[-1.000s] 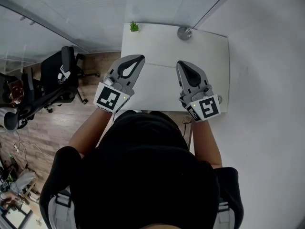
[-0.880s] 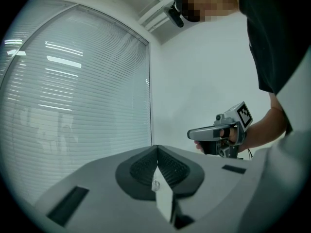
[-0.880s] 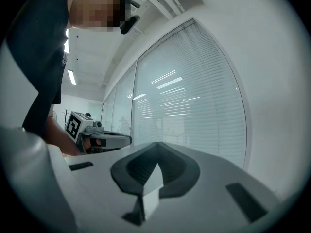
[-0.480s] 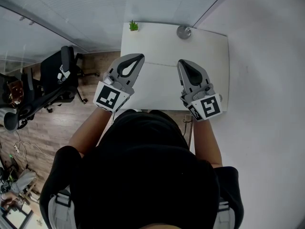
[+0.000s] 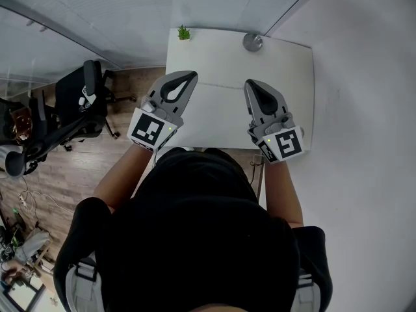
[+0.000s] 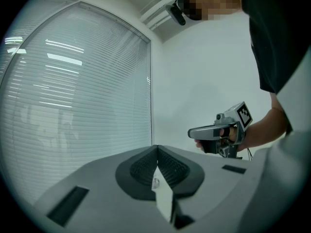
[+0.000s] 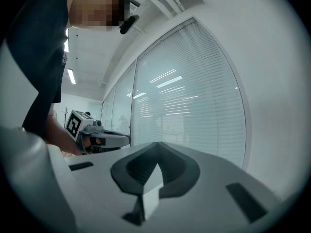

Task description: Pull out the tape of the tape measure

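**Left hand-held gripper (image 5: 188, 78) and right hand-held gripper (image 5: 252, 86) both closed on nothing**

Each gripper's own view shows me the same thing: the dark ribbed pads meet in a tight seam, with nothing caught between them. From the head view I see both held level above the near half of the white counter (image 5: 221, 57), side by side and well apart, tips pointing at the far edge. The left one sits nearer the counter's left edge and the right one nearer its right side.

The tape measure (image 5: 252, 41), a small round grey disc, lies at the far edge of the counter, right of the middle. It is well ahead of the right tips and neither gripper touches it. I can't see any tape drawn out. A little green plant (image 5: 184, 33) stands at the far left corner. An office chair (image 5: 81, 103) is on the wooden floor to the left. Window blinds (image 6: 73, 106) fill the background in the left gripper view.
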Demonstrator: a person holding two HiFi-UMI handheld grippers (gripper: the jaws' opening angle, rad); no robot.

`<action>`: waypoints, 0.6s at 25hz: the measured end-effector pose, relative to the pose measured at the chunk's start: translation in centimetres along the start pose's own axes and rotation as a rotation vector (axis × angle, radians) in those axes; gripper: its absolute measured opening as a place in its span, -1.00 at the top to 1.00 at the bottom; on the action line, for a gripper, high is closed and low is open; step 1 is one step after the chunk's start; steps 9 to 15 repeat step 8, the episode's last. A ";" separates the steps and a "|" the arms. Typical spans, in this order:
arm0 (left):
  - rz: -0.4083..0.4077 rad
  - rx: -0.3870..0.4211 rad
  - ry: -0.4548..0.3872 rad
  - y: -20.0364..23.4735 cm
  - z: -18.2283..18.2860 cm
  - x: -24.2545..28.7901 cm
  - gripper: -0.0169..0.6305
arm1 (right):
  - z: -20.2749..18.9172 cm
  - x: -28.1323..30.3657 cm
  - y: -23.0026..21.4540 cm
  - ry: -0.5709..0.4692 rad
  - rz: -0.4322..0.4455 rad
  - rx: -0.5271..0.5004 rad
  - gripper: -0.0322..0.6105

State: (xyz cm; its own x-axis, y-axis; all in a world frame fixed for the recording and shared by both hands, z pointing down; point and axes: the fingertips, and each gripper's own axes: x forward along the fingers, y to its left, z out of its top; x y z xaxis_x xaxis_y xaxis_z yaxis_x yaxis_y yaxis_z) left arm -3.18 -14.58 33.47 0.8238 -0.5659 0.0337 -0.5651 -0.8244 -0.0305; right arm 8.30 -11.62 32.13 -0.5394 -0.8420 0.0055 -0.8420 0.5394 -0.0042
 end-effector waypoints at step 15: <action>-0.002 -0.003 0.021 0.3 -0.4 -0.2 0.91 | 0.1 0.4 0.2 0.000 0.001 0.001 0.89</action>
